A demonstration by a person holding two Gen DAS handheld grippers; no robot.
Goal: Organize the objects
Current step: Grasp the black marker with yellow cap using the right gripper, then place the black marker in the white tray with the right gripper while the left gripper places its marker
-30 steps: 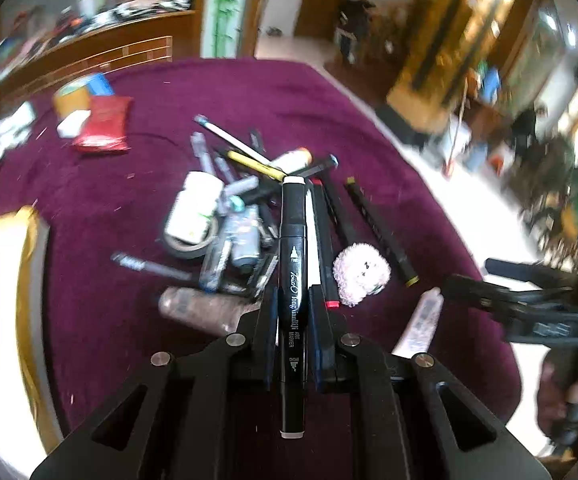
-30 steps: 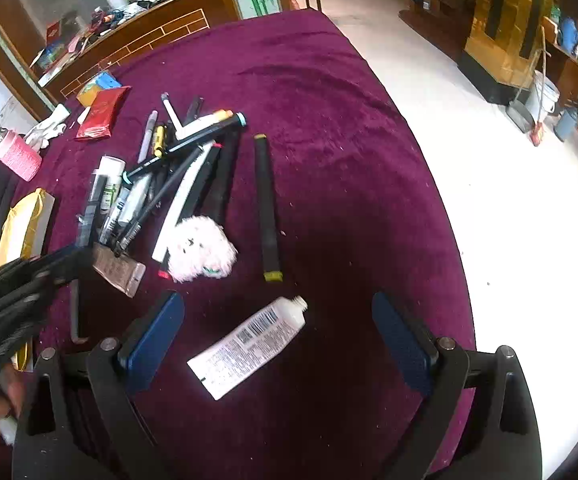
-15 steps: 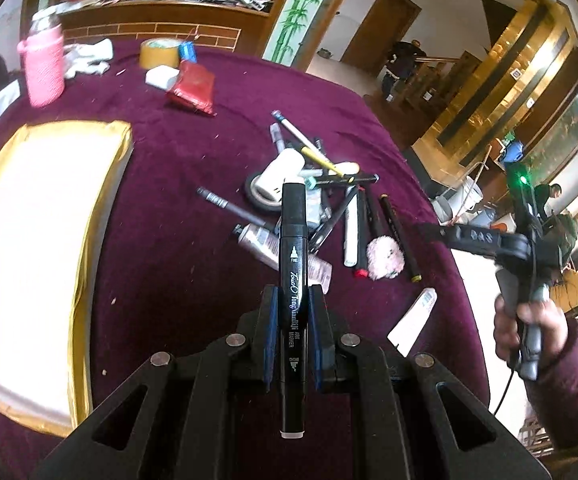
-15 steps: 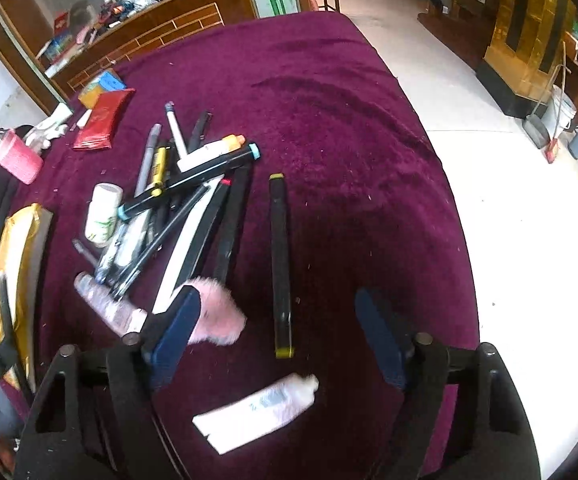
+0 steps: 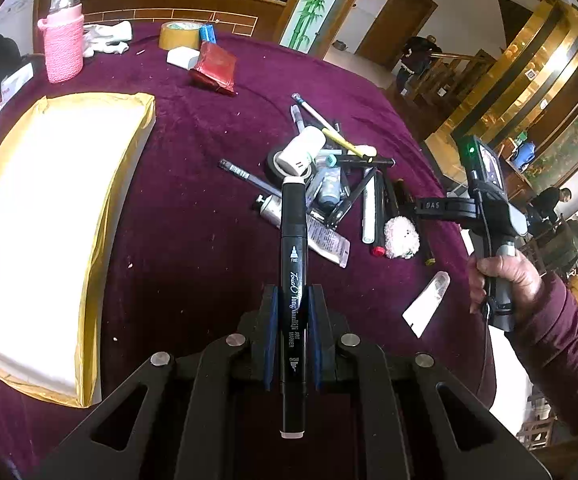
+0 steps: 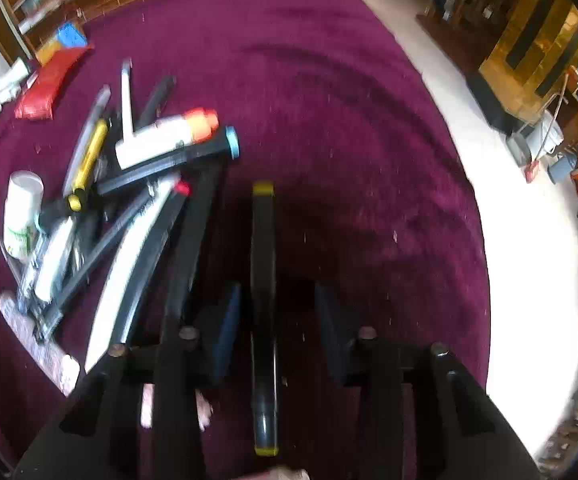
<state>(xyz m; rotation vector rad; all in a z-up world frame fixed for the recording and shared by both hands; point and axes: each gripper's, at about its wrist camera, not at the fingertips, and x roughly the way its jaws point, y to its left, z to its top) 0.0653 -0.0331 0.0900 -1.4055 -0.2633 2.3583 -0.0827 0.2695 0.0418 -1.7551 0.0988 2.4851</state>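
1. Since a second ago, my right gripper (image 6: 275, 316) has dropped from over the white tube onto the yellow-capped black marker (image 6: 263, 280), its jaws just closing around it; pads not yet pressing, gaps show.
2. Left gripper (image 5: 293, 332) clamps the black art marker (image 5: 293, 264), lower centre, white tray (image 5: 41, 216) at left.
3. Risk: lifting early, the marker rolls off the pads into the pile (image 6: 101, 216) at left.
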